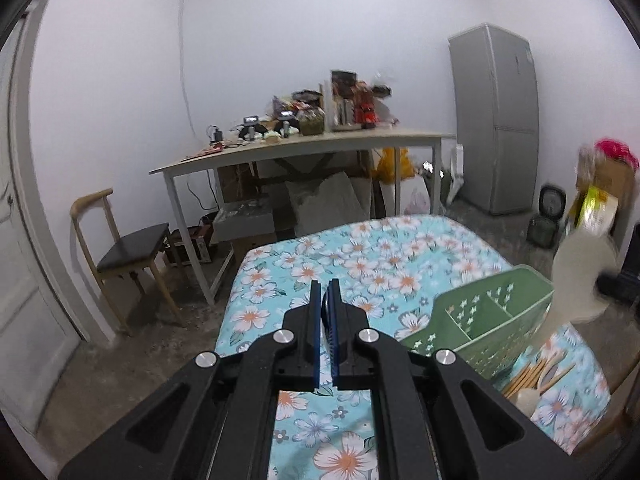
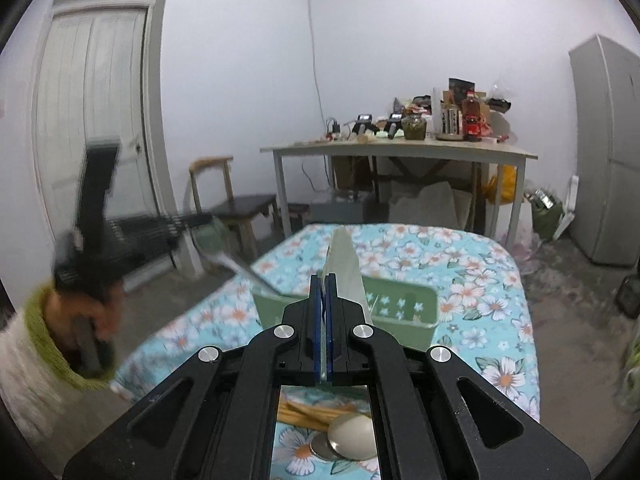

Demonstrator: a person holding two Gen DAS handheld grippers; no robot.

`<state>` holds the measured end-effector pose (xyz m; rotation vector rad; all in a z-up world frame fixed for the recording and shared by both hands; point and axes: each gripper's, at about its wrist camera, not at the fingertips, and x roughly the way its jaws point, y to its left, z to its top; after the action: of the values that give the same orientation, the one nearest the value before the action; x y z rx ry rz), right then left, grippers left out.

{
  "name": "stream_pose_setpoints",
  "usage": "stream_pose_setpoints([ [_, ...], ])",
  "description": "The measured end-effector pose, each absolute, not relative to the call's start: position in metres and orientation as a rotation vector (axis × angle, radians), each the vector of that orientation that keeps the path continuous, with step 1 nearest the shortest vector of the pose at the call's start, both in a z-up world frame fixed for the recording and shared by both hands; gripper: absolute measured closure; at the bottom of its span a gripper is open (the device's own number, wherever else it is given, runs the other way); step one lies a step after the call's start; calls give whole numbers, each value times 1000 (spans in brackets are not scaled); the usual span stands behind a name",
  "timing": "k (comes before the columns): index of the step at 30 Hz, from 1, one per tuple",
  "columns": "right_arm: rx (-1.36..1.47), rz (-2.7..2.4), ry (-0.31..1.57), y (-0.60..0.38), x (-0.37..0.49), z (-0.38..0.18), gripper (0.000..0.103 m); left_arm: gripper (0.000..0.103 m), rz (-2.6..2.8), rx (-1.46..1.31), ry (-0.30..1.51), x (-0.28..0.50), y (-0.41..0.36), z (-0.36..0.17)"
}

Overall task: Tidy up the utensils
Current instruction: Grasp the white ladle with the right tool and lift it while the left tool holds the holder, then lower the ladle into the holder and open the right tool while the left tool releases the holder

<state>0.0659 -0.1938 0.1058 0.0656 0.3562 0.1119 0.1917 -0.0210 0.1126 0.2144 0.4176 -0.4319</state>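
A green divided utensil caddy stands on the floral table; it also shows in the right wrist view. My left gripper is shut on a metal spoon, seen edge-on between its pads; in the right wrist view the blurred left gripper holds that spoon over the caddy's left end. My right gripper is shut on a flat pale spatula that sticks up in front of the caddy. The spatula's wide blade shows blurred in the left wrist view.
Wooden chopsticks and spoons lie on the floral tablecloth near the caddy. Behind stand a cluttered desk, a chair, a grey fridge and a white door.
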Motion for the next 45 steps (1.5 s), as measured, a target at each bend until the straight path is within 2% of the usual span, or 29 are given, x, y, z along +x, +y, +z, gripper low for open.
stream_pose_setpoints([
  [12,290,245,197,-255,51,165,103,97,-554,159,551,215,-57,91],
  [18,316,273,162,-262,60,179,103,78,-577,73,553,213,-49,94],
  [20,312,276,163,-260,67,176,103,69,-575,52,546,209,-44,96],
  [23,301,254,198,-258,86,164,103,62,-568,13,522,199,-30,99],
  [30,352,221,330,-264,119,119,103,53,-566,-74,531,180,-1,90],
  [33,342,213,402,-260,128,106,96,50,-576,-101,558,171,7,77],
  [35,326,208,436,-256,129,102,85,48,-586,-113,584,166,10,67],
  [37,319,205,430,-254,123,103,65,47,-591,-116,608,161,11,58],
  [40,305,195,409,-253,109,107,56,45,-599,-128,641,154,11,45],
  [45,335,159,400,-262,85,108,49,43,-610,-152,679,146,9,29],
])
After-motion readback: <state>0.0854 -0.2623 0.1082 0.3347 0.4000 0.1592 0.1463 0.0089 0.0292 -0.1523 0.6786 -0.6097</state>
